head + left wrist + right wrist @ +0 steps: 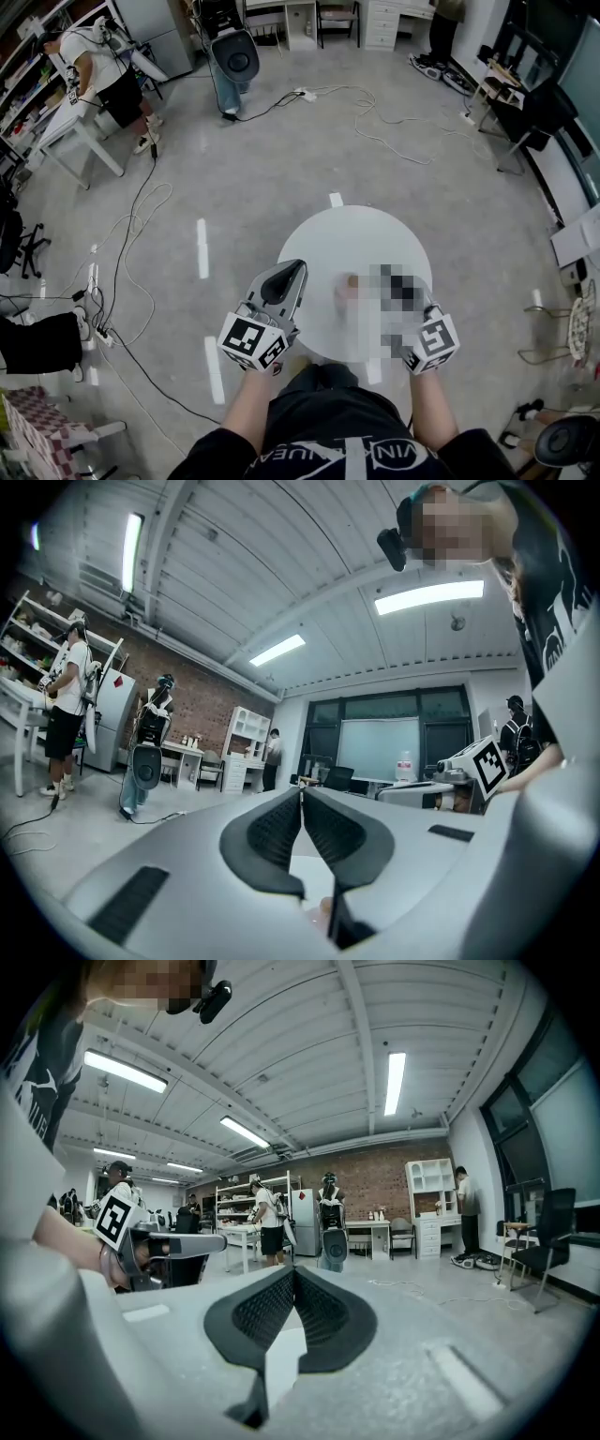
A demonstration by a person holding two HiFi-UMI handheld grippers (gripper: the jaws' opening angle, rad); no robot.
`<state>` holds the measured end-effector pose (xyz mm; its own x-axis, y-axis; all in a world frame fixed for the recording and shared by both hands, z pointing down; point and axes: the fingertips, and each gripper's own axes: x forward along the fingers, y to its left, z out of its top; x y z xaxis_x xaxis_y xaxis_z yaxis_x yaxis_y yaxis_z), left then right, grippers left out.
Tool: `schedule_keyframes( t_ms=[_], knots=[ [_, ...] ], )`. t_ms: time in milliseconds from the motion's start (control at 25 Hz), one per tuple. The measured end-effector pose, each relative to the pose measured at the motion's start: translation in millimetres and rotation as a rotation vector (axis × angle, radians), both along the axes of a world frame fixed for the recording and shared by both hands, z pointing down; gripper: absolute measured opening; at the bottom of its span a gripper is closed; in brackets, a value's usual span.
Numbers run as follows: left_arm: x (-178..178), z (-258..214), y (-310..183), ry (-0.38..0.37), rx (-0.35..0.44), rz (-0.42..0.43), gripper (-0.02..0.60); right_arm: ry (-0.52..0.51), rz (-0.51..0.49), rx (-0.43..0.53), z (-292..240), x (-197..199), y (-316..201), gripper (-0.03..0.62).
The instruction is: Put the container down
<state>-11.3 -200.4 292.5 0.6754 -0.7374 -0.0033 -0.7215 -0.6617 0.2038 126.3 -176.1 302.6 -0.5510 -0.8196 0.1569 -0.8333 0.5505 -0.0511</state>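
Observation:
A round white table stands right in front of me. My left gripper hovers over its left edge, jaws pressed together with nothing between them; the left gripper view shows the tips touching. My right gripper is shut and empty too. In the head view its marker cube shows at the table's right edge, and a blurred patch covers its jaws. A small pinkish thing sits on the table between the grippers, half hidden by that patch. No container is clearly visible.
Cables trail across the grey floor to the left and behind the table. A person stands at a white table far left. A speaker stands at the back. Chairs and desks line the right side.

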Motion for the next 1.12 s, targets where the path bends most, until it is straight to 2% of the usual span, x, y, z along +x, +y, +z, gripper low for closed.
schedule_keyframes(
  t_ms=[1120],
  knots=[
    [-3,8,-9,-0.006,-0.016,-0.006,0.015,0.017,-0.023,-0.019,8,-2,-7,0.006]
  ],
)
